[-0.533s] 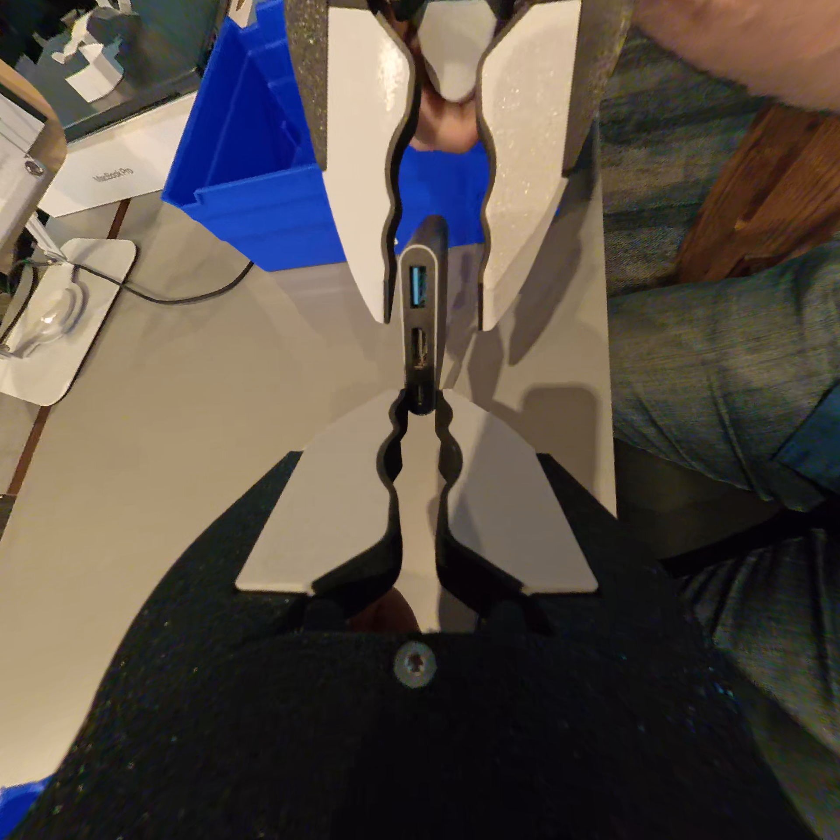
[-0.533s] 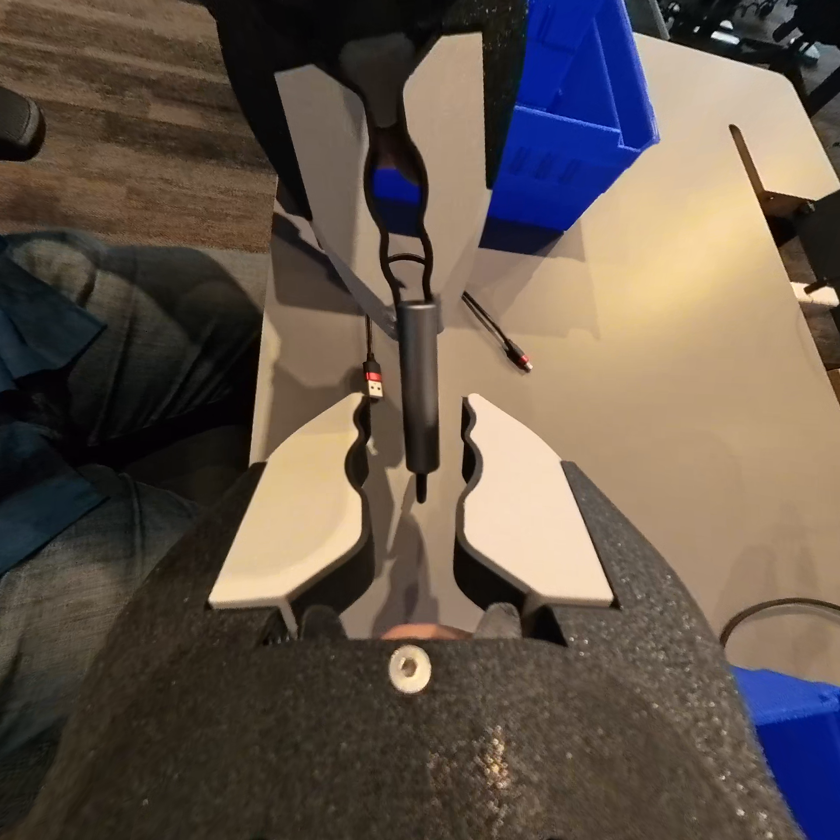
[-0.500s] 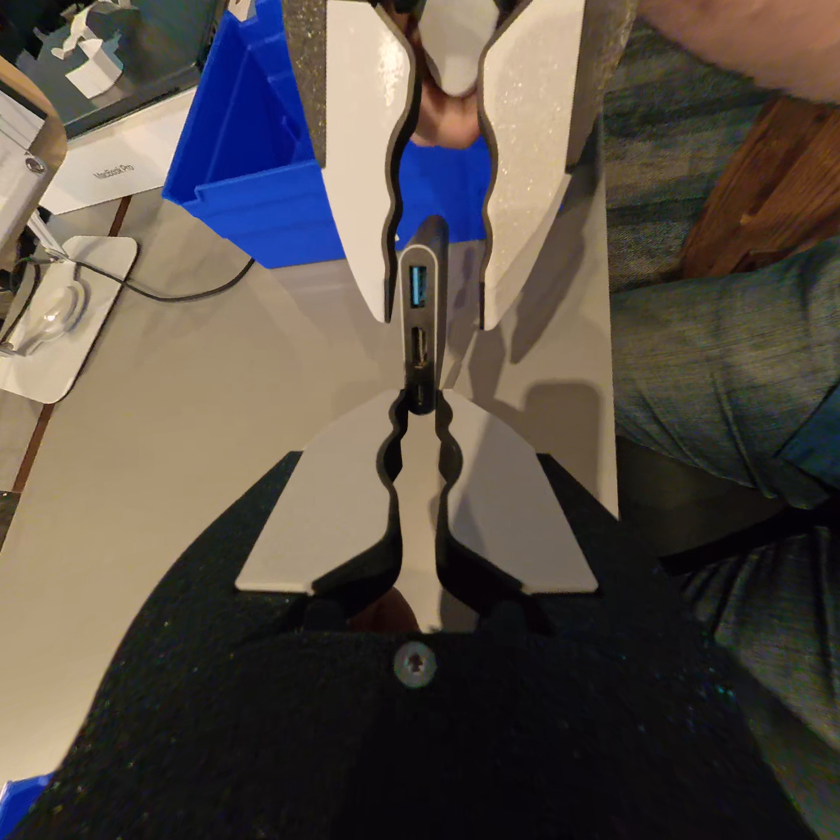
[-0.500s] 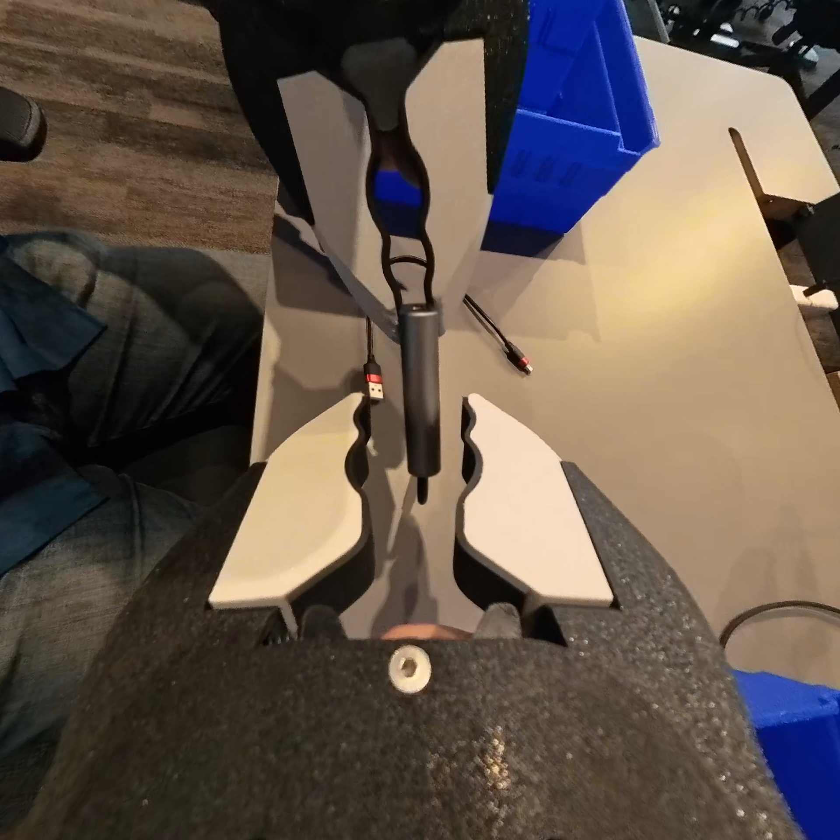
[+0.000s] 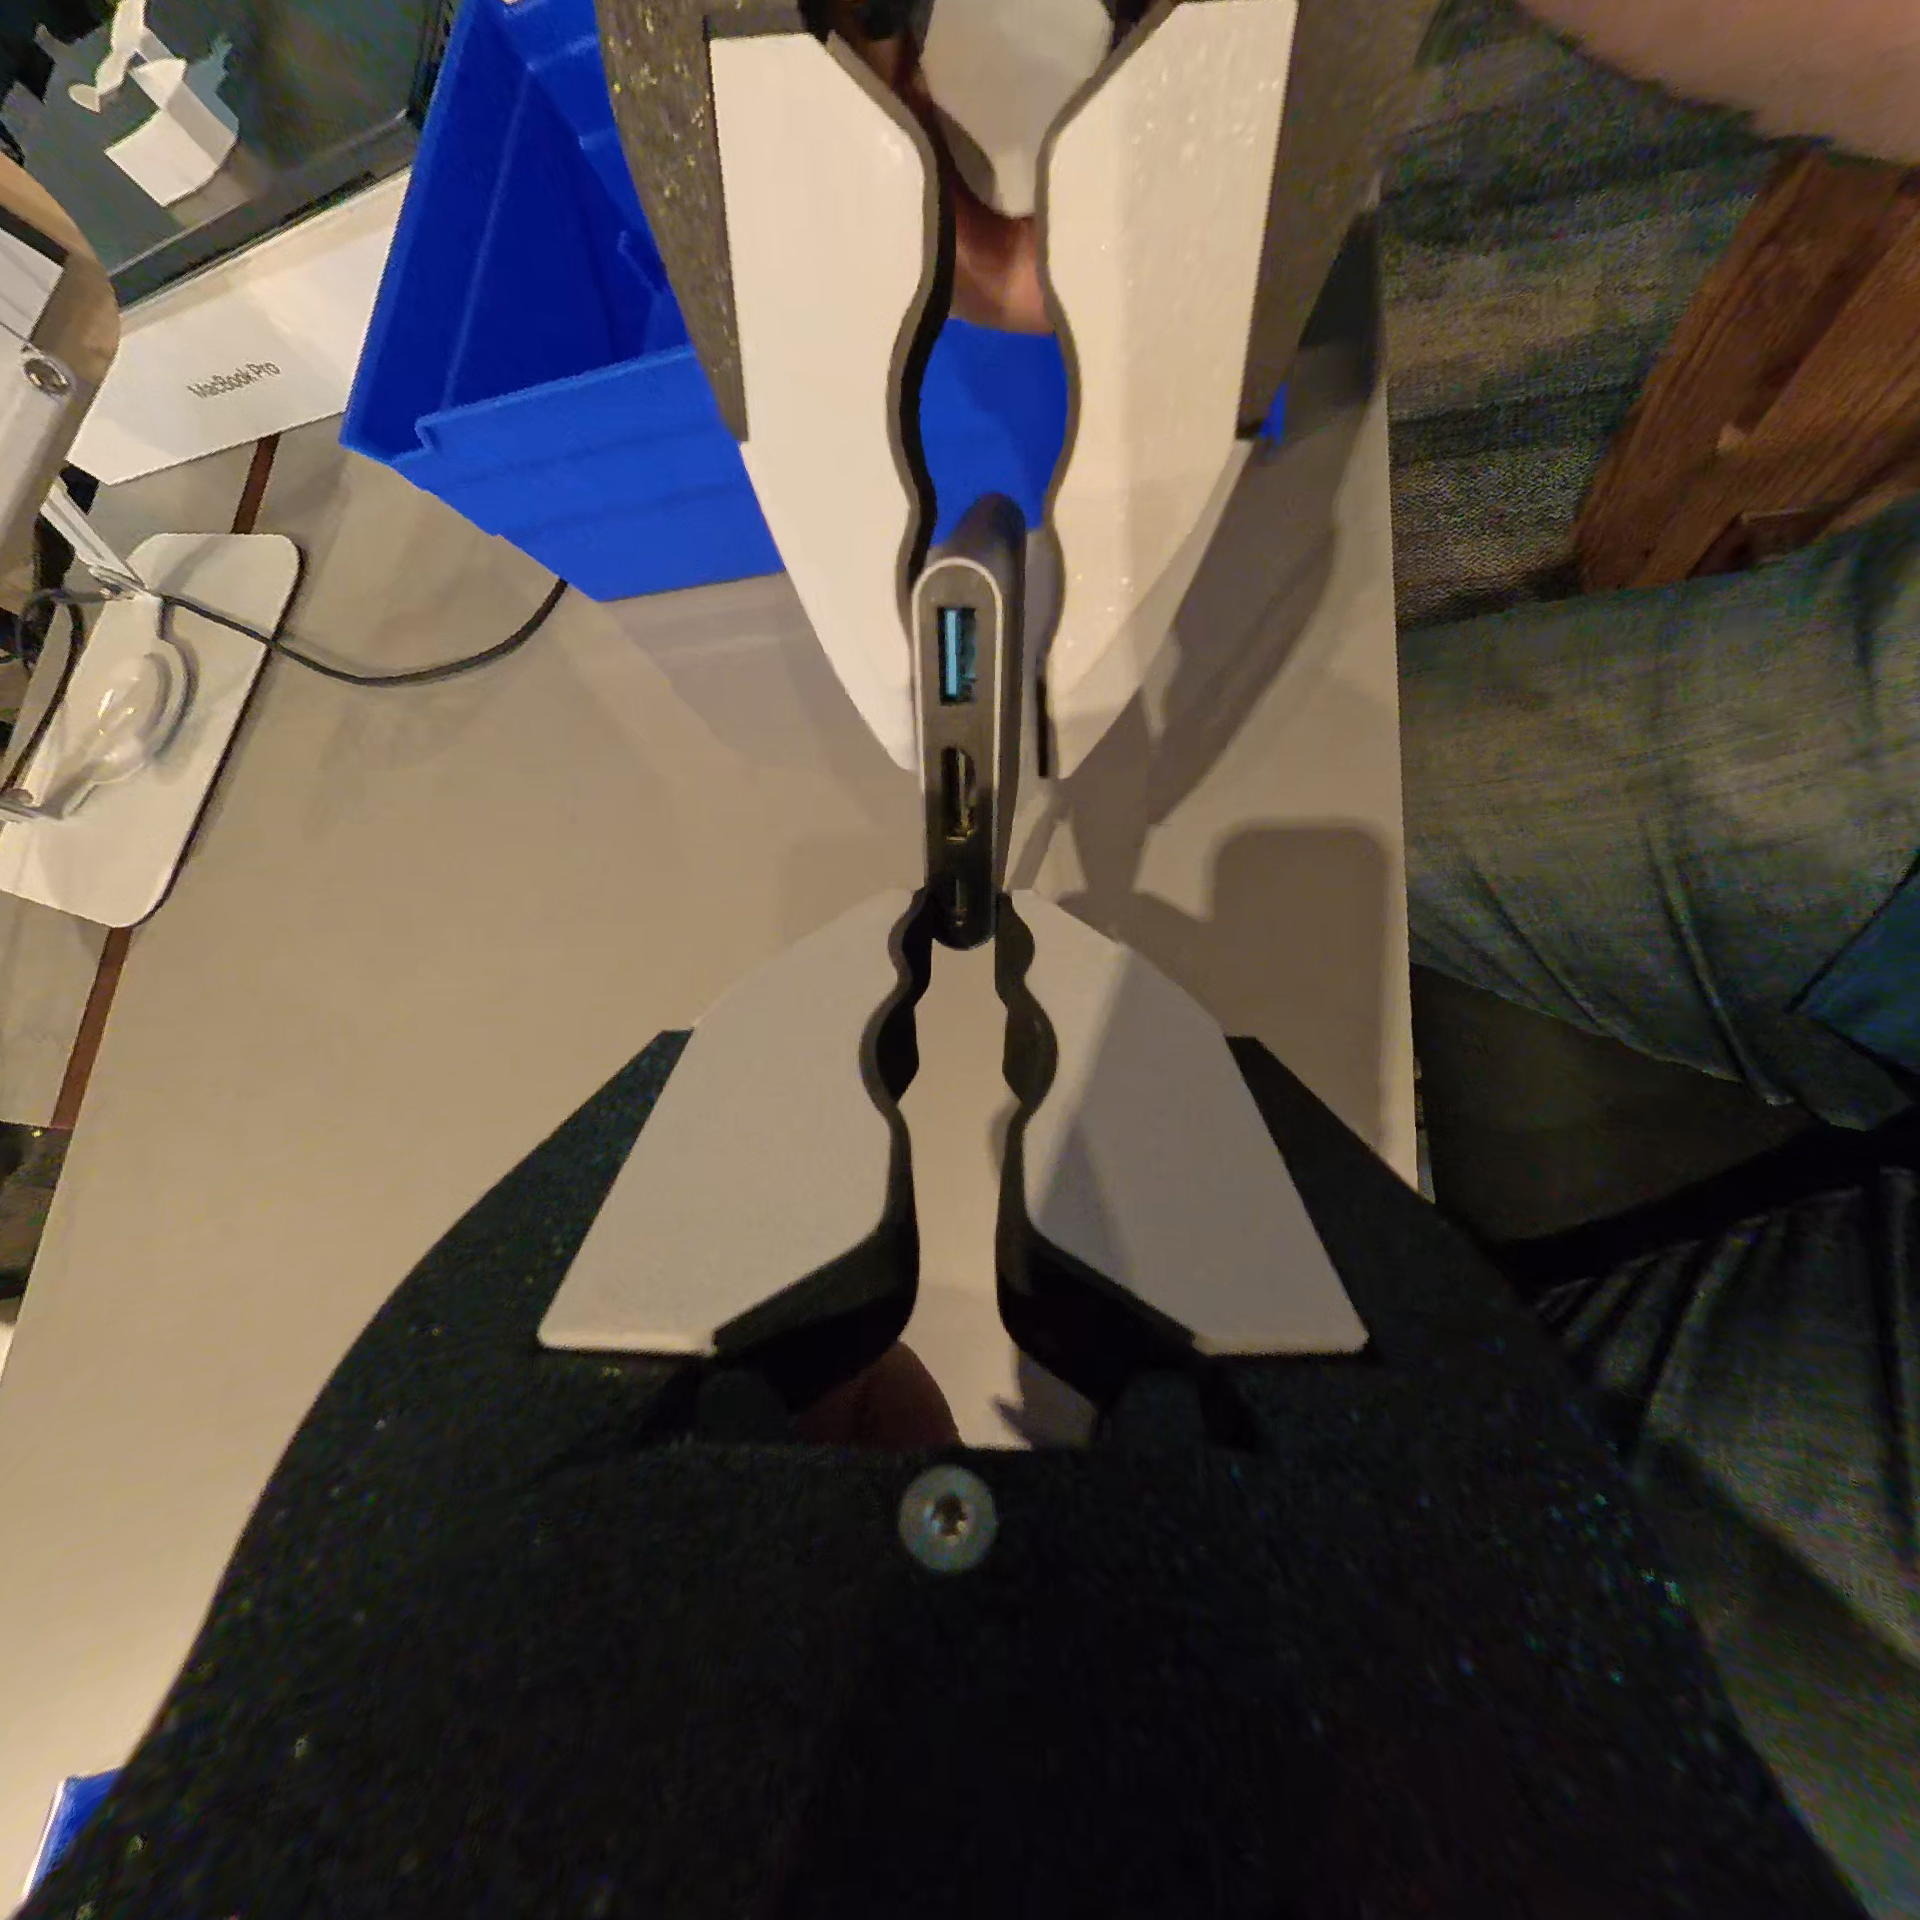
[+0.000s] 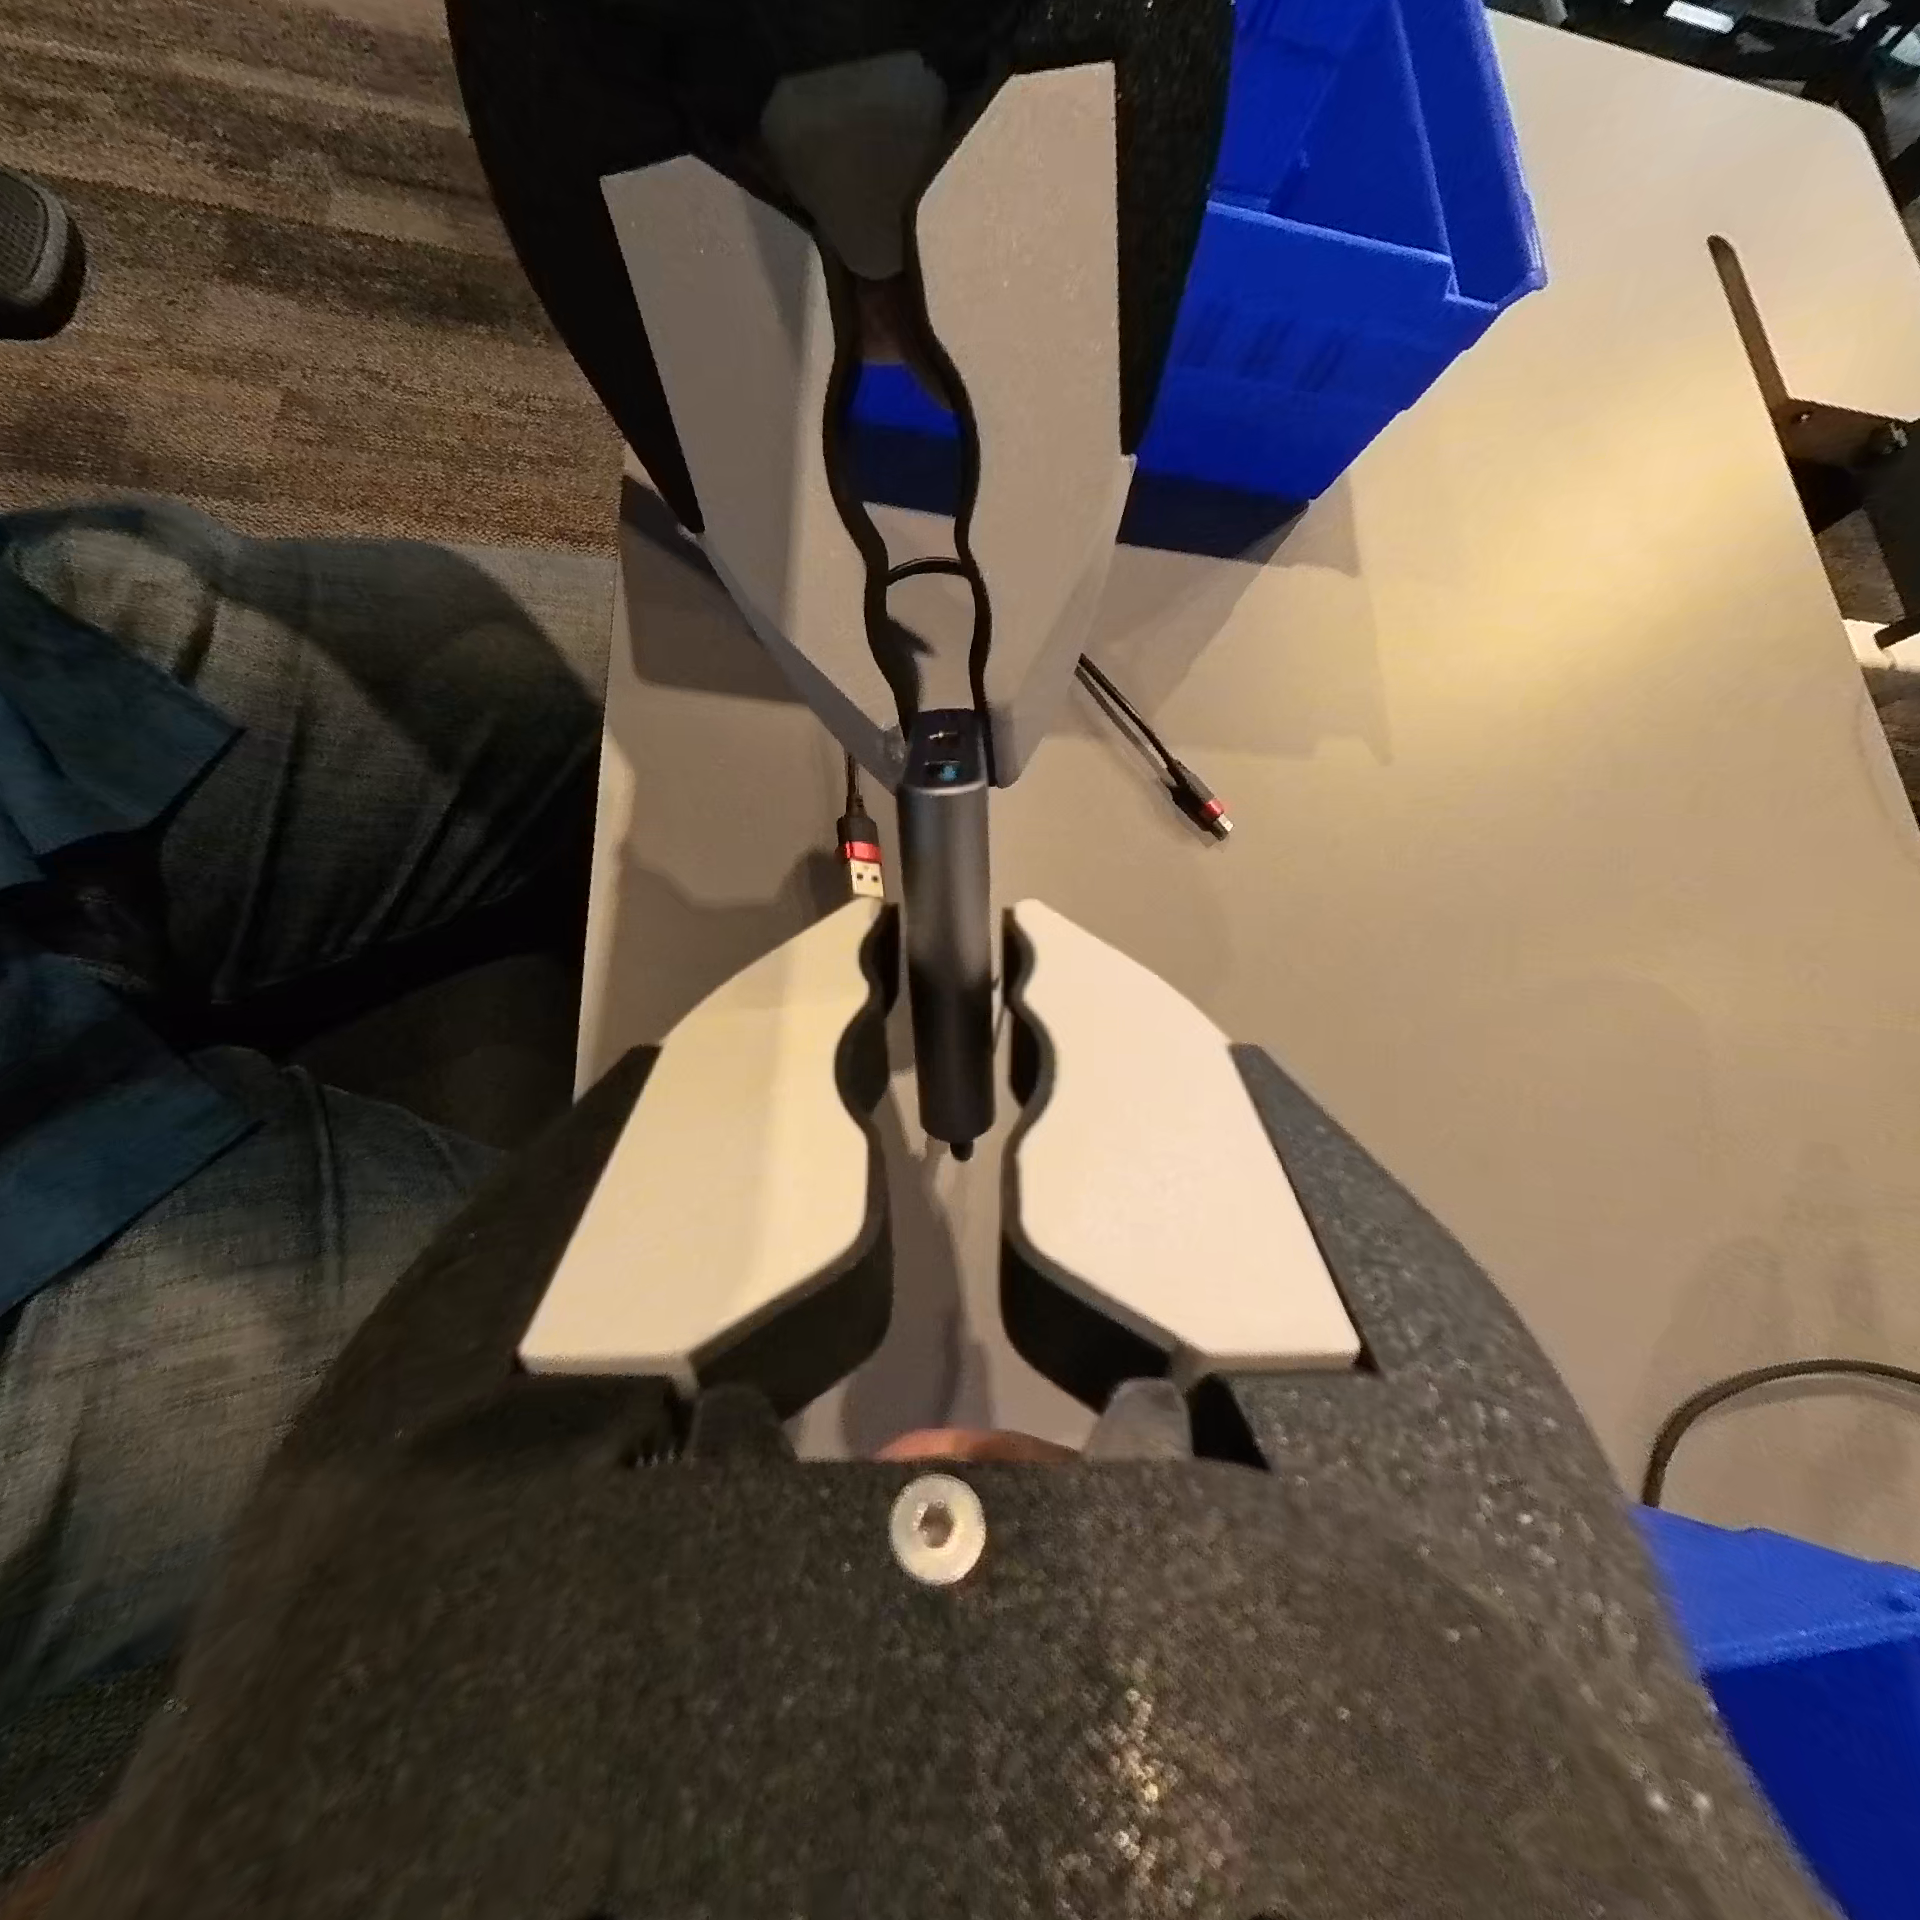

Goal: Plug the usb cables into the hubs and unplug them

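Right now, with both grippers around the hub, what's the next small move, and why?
Probably close the right gripper on the hub. Its fingers flank the hub's body with slim gaps, while the left gripper pinches the port end. A firm right hold could let the left release and fetch the red-collared USB plug lying loose on the table.

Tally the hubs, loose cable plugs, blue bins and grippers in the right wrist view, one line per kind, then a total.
hub: 1
loose cable plugs: 2
blue bins: 2
grippers: 2, the left gripper and the right gripper
Total: 7
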The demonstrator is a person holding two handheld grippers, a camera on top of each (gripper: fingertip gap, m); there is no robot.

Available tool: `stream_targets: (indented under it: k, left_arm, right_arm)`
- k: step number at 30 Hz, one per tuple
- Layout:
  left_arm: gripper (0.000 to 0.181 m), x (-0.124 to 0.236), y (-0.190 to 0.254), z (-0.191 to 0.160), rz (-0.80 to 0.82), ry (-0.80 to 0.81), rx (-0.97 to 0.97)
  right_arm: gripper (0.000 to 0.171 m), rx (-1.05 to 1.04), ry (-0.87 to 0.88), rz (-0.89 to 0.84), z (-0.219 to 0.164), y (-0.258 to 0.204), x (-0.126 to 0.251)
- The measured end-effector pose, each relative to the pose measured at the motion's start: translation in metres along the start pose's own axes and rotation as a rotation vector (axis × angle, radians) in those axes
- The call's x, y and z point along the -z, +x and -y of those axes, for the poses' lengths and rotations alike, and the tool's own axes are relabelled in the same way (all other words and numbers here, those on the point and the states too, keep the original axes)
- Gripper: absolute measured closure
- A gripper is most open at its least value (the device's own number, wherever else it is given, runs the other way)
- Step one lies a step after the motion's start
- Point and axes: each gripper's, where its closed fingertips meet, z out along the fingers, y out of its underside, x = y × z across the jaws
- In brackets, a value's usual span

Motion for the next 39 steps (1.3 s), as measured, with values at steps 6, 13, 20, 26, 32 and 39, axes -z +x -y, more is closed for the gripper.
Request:
stream_targets:
  k: [6,13,20,26,32,39]
  left_arm:
    - [0.170,0.002,-0.002,0.002,0.002,0.021,0.020]
    - [0.169,0.003,-0.001,-0.005,0.012,-0.029,-0.018]
    - [0.162,0.012,-0.002,-0.018,0.008,-0.114,-0.048]
    - [0.158,0.010,0.025,-0.049,-0.099,-0.271,-0.071]
    - [0.164,-0.008,0.036,-0.081,-0.089,-0.419,-0.215]
    - [0.167,-0.020,0.041,-0.098,-0.048,-0.458,-0.315]
  right_arm:
    - [0.160,-0.005,0.014,-0.017,0.003,0.002,0.002]
    - [0.159,0.000,0.006,-0.006,0.001,-0.001,-0.004]
    - [0.159,0.104,-0.097,-0.167,-0.001,0.012,0.002]
    - [0.159,0.158,-0.132,-0.320,-0.001,0.031,0.028]
    - [0.159,0.163,-0.103,-0.350,0.003,0.032,0.046]
    - [0.159,0.152,-0.104,-0.343,-0.001,0.033,0.052]
